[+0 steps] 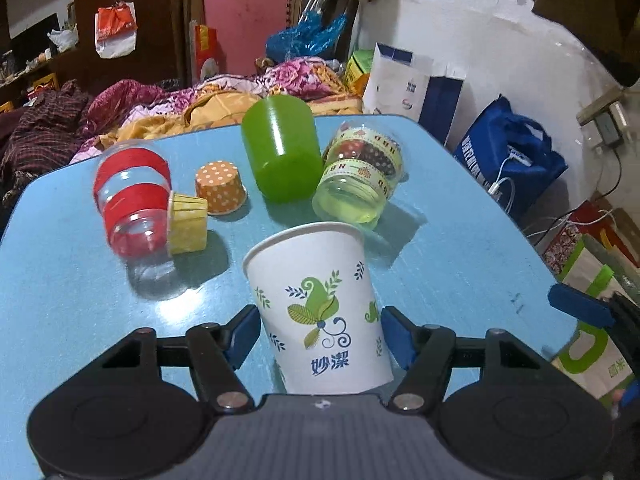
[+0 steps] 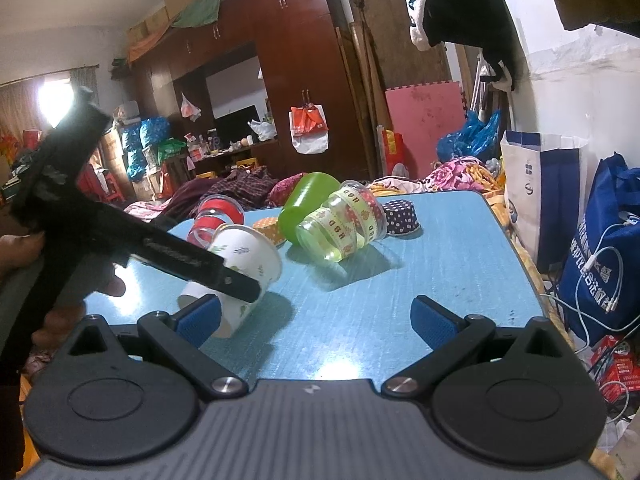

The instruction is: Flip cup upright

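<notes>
A white paper cup point(image 1: 320, 312) with green leaf print sits between the blue pads of my left gripper point(image 1: 318, 338), rim up and tilted a little, its base near the blue table point(image 1: 460, 272). The left gripper is shut on it. In the right wrist view the same cup point(image 2: 236, 268) is tilted in the left gripper point(image 2: 224, 280), just above the table at the left. My right gripper point(image 2: 316, 320) is open and empty over the near table edge.
Several cups lie on the table: a green one point(image 1: 280, 152), a clear one with red bands point(image 1: 132, 200), a clear one with patterned tape point(image 1: 360, 172), a yellow liner point(image 1: 186, 222), an orange dotted liner point(image 1: 220, 186) and a dark dotted liner point(image 2: 400, 216). Bags point(image 2: 592, 240) stand right of the table.
</notes>
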Tool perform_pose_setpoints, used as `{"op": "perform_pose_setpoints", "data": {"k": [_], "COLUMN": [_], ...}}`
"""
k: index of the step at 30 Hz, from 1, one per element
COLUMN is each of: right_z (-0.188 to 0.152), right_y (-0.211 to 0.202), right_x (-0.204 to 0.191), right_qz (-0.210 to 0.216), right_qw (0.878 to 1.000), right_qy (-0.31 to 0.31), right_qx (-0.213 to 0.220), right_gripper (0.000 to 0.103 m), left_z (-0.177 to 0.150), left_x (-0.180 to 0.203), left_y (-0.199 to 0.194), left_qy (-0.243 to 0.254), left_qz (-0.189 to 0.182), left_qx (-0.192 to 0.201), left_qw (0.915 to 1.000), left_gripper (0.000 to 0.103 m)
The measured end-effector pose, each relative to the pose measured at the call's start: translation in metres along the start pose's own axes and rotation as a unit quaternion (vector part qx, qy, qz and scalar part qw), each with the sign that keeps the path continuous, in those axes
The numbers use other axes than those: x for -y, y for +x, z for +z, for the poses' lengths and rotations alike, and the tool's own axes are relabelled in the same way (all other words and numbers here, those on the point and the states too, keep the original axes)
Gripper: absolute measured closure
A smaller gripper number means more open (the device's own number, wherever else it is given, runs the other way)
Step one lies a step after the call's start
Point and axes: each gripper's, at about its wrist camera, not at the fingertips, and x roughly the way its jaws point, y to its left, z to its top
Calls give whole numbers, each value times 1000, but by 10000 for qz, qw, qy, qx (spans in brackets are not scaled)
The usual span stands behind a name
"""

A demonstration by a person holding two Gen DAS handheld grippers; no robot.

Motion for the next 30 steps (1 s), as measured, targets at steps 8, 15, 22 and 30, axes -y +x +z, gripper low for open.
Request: {"op": "perform_pose_setpoints", "data": {"k": [8,15,22,30], "right_z": [1,4,4,8], "right_y": [7,16,21,29], "right_x": [3,5,3,-2], "right_qz": [-12,-2,51,223], "right_qw": [9998,9985,9976,9955], "right_qy": [146,470,602,805], "right_qx": [-113,-262,-326,-455], "right_gripper": [1,1,1,1], "left_z": [-28,-37,-42,-51], "left_x": [-2,-2,1,-17], "left_y": [-14,-14,-22,-42], "left_qy": [131,104,108,-24], "left_qz": [-39,-157,-309,-351], "left_qx": [101,139,315,630], "left_qw": [9999,9997,9990,9974], "left_gripper": [33,36,27,25]}}
